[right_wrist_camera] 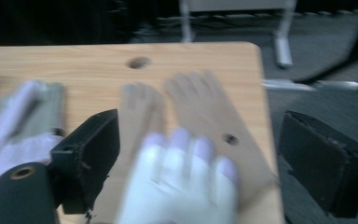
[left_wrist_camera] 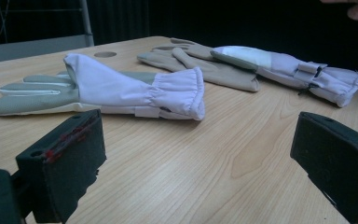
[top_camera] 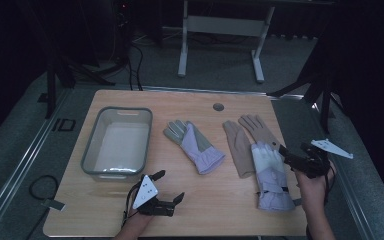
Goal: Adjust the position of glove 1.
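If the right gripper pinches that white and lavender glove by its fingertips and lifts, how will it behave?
The white and lavender glove looks like soft fabric, so it will probably droop from the pinch. It lies across a tan glove, which may drag along. The right gripper, jaws open, sits at its fingertips.

No readable text, labels or numbers anywhere
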A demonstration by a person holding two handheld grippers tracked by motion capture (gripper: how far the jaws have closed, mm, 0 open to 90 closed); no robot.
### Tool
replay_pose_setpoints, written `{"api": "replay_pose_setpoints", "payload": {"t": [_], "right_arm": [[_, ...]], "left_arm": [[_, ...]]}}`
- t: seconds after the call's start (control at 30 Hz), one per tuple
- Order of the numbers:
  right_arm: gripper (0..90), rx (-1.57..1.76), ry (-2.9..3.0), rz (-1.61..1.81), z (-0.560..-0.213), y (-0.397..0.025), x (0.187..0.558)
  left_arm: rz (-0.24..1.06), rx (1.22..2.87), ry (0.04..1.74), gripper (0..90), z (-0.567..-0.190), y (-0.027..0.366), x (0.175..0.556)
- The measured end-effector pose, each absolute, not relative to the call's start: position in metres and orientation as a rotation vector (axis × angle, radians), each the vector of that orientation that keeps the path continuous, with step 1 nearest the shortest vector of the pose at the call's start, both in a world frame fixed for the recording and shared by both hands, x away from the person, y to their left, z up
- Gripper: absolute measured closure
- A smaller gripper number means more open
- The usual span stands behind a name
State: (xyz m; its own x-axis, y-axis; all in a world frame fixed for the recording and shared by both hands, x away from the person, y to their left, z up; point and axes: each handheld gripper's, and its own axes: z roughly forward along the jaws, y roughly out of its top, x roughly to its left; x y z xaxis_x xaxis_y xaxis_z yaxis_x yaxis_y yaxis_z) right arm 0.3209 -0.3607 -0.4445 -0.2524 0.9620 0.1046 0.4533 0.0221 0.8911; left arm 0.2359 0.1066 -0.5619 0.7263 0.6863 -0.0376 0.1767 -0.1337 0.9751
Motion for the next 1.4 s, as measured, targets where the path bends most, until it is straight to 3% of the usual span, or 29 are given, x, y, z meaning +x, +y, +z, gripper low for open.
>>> {"api": "replay_pose_setpoints", "payload": {"t": [0.4,0.9,1.0,1.17,1.4], "right_arm": [[13.8,1.197,2.048,1.224,-0.425,-0.290,0.351],[22.4,1.030,2.301,1.225,-0.446,-0.203,0.403],[25.7,1.015,2.327,1.209,-0.456,-0.187,0.411],[38.4,0.954,2.393,1.136,-0.479,-0.163,0.426],[47.0,0.958,2.478,1.091,-0.502,-0.145,0.445]], "left_arm": [[0.499,1.681,0.695,3.1,-0.562,0.107,0.236],[0.495,1.694,0.674,3.1,-0.562,0.106,0.236],[0.495,1.695,0.672,3.1,-0.562,0.106,0.236],[0.495,1.698,0.667,3.1,-0.562,0.106,0.236],[0.490,1.697,0.667,3.1,-0.562,0.106,0.236]]}}
